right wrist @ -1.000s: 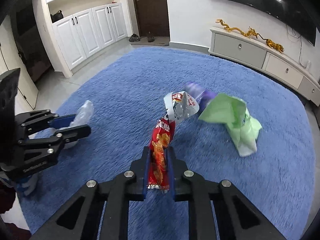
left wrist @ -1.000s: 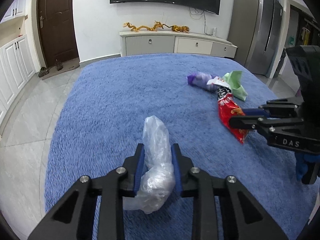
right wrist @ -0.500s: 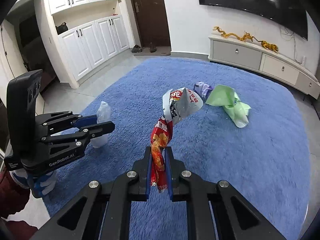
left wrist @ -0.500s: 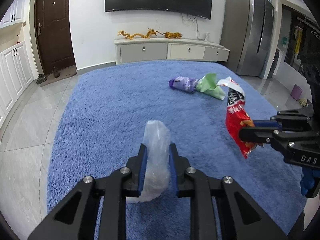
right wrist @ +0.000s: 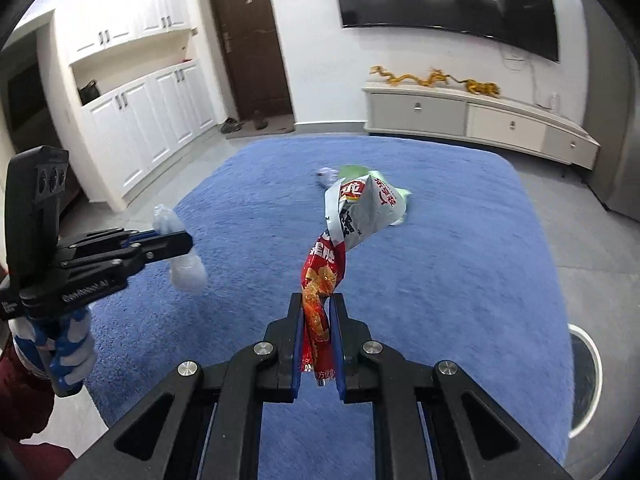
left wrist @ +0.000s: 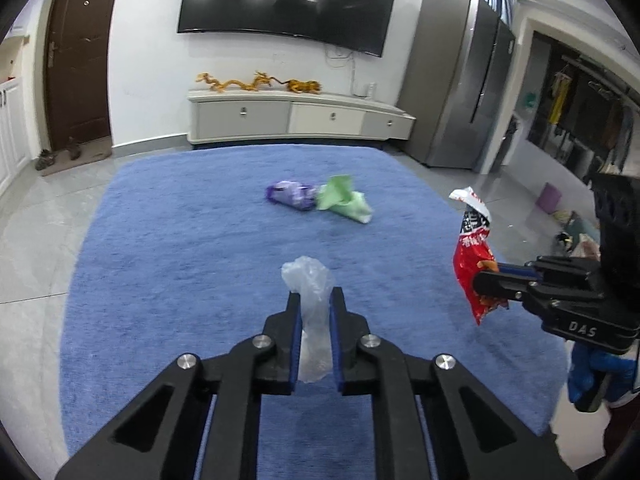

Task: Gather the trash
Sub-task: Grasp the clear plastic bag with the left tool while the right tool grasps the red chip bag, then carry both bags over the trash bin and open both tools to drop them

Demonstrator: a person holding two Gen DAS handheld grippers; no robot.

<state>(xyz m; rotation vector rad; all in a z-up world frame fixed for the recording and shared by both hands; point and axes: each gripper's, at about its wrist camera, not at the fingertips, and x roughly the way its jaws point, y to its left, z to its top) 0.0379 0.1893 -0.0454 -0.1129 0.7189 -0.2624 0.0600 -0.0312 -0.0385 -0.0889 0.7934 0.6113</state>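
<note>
My left gripper point(left wrist: 314, 300) is shut on a crumpled clear plastic bag point(left wrist: 311, 300), lifted off the blue rug point(left wrist: 180, 264). From the right wrist view the same left gripper point(right wrist: 176, 240) shows at the left with the clear bag point(right wrist: 186, 274) hanging from it. My right gripper point(right wrist: 318, 304) is shut on a red snack wrapper point(right wrist: 320, 292) whose silver open end stands up. That wrapper point(left wrist: 474, 264) hangs at the right of the left wrist view from the right gripper point(left wrist: 486, 280). A purple wrapper point(left wrist: 290, 195) and a green wrapper point(left wrist: 344, 200) lie together on the rug farther off.
A white round bin rim point(right wrist: 588, 380) shows at the right edge of the rug. A low TV cabinet point(left wrist: 296, 118) stands against the far wall, a grey fridge point(left wrist: 460, 80) to its right, white cupboards point(right wrist: 148, 120) and a brown door point(right wrist: 248, 44) to the left.
Both grippers have risen and pulled back from the rug, carrying the clear bag and the red wrapper. The left jaws have squeezed tighter on the bag. The purple and green wrappers stay put.
</note>
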